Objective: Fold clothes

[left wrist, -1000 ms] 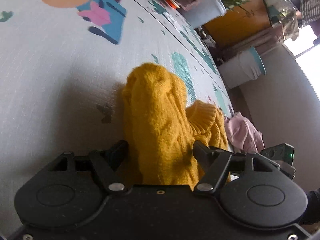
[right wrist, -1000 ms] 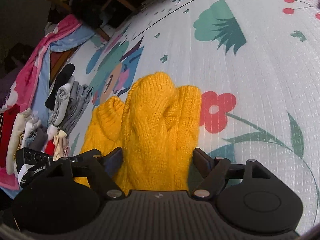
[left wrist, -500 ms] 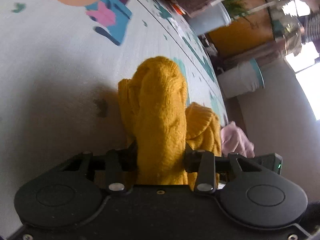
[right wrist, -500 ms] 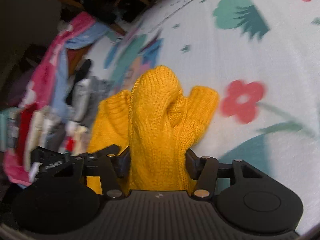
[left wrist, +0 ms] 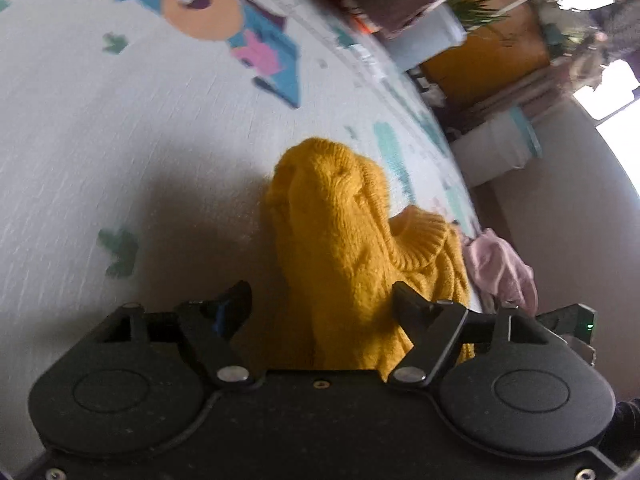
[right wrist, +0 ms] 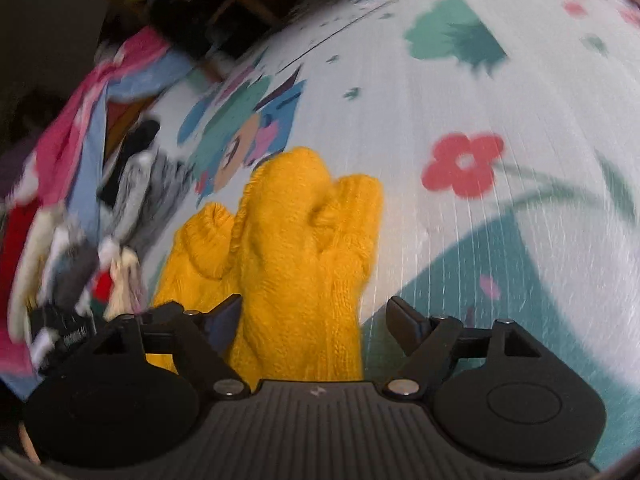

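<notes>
We've let go: both the left gripper and right gripper, clamped on the yellow sweater half a second ago, now stand spread, leaving it bunched mid-mat, so this fold looks placed.

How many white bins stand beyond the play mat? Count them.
2: one white bin beside the potted plant, another, teal-lidded, nearer the camera. More may be hidden.
</notes>
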The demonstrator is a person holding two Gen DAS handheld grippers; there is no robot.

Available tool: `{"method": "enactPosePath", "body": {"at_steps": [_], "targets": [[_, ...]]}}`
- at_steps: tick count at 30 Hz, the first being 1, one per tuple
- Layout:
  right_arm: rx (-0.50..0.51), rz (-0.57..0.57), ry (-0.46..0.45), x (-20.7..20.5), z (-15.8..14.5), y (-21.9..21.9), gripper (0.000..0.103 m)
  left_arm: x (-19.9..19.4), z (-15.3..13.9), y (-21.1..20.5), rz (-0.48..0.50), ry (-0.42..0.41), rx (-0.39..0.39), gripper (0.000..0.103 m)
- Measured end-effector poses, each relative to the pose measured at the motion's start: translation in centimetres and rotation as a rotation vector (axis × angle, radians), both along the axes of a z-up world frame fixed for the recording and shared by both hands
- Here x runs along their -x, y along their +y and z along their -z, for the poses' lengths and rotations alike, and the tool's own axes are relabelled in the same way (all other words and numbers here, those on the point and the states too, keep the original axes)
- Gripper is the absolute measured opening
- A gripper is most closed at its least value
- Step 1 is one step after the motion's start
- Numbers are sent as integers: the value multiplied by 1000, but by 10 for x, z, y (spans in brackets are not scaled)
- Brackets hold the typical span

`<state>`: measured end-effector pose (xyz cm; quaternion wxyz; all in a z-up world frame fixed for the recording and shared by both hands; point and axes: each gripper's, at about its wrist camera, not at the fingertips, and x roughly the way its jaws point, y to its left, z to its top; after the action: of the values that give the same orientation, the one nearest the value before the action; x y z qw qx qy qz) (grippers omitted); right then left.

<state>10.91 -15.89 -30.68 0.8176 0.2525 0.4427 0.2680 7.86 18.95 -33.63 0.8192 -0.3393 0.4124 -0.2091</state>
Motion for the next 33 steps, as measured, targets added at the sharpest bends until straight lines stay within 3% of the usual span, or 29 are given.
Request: {"method": "enactPosePath", "body": {"at_steps": [6,9,10,13,15,18,20,23,28,30,31,32,33], "targets": [[-18,116,-18,13,10,3,79,7,6,14,-32,-24,65,77],[-7,139,-38,17,11,7,75,5,3,2,-23,-54,24,85],[-15,151,-39,18,13,6,68,4,0,-6,-15,-69,-6,90],[-106,227,8,24,23,-8,53,2,-14,-41,89,-121,-130,60],[-138,259,31,27,26,-12,51,6,-26,-58,88,-154,-217,56],[-161,287,51,28,29,-11,50,11,-37,-67,88,-191,-282,52],[-163,287,54,27,30,-10,49,13,-39,-63,76,-188,-270,55],[-161,279,60,24,30,-10,50,17,-33,-42,3,-155,-250,73],[-96,223,39,22,17,2,68,8,-6,-19,-31,-28,-62,78],[-74,199,22,21,15,9,69,3,-3,-24,-17,-38,-37,76],[-81,201,22,21,15,10,69,0,0,-27,-15,-35,-23,70],[-88,211,23,21,17,10,69,-4,3,-28,-16,-18,13,51],[-93,220,26,22,17,11,67,-7,7,-29,-18,6,56,50]]}}
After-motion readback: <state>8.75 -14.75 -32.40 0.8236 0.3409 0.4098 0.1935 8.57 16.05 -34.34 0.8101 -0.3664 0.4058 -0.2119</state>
